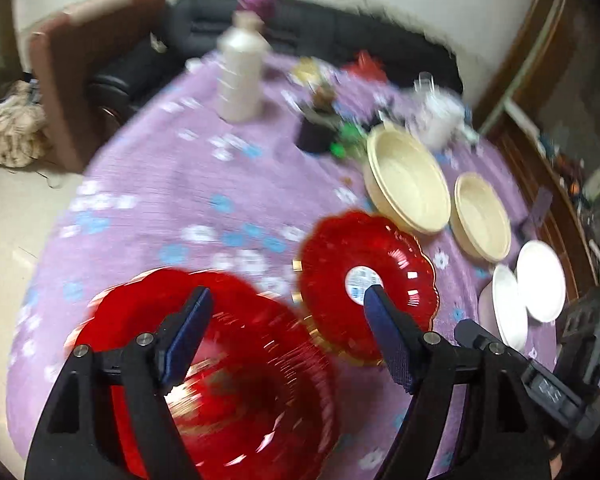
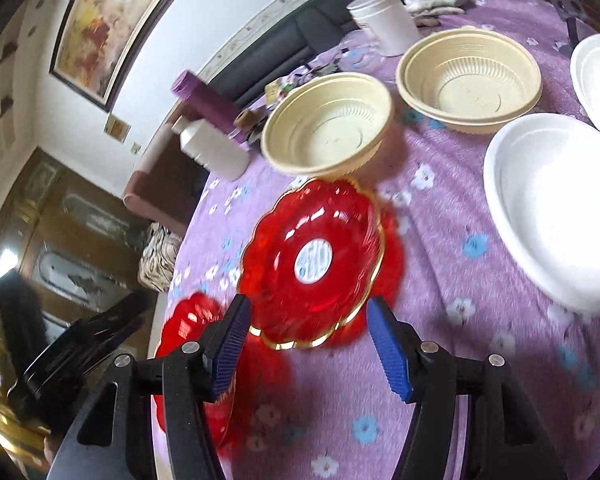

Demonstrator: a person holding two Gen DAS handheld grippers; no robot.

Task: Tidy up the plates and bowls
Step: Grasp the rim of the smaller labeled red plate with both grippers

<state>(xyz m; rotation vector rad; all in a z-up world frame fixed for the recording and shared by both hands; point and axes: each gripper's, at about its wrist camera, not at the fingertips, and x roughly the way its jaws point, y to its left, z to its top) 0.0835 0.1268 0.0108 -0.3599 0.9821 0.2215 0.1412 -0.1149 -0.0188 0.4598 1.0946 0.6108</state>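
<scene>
Two red scalloped plates lie on the purple flowered tablecloth (image 1: 172, 184). In the left wrist view my left gripper (image 1: 288, 316) is open above the near red plate (image 1: 240, 368); the second red plate (image 1: 364, 280), gold-rimmed with a white sticker, lies to its right. In the right wrist view my right gripper (image 2: 306, 338) is open just short of the gold-rimmed red plate (image 2: 312, 256); the other red plate (image 2: 192, 328) is at lower left. Two cream bowls (image 2: 328, 124) (image 2: 470, 80) and two white plates (image 2: 552, 208) (image 2: 596, 72) sit beyond.
A white bottle (image 1: 240, 72), a dark cup (image 1: 316, 132), a white jar (image 2: 384, 20) and small clutter stand at the far side of the table. A dark sofa (image 1: 300, 24) lies behind. A wooden cabinet (image 1: 548, 128) is at right.
</scene>
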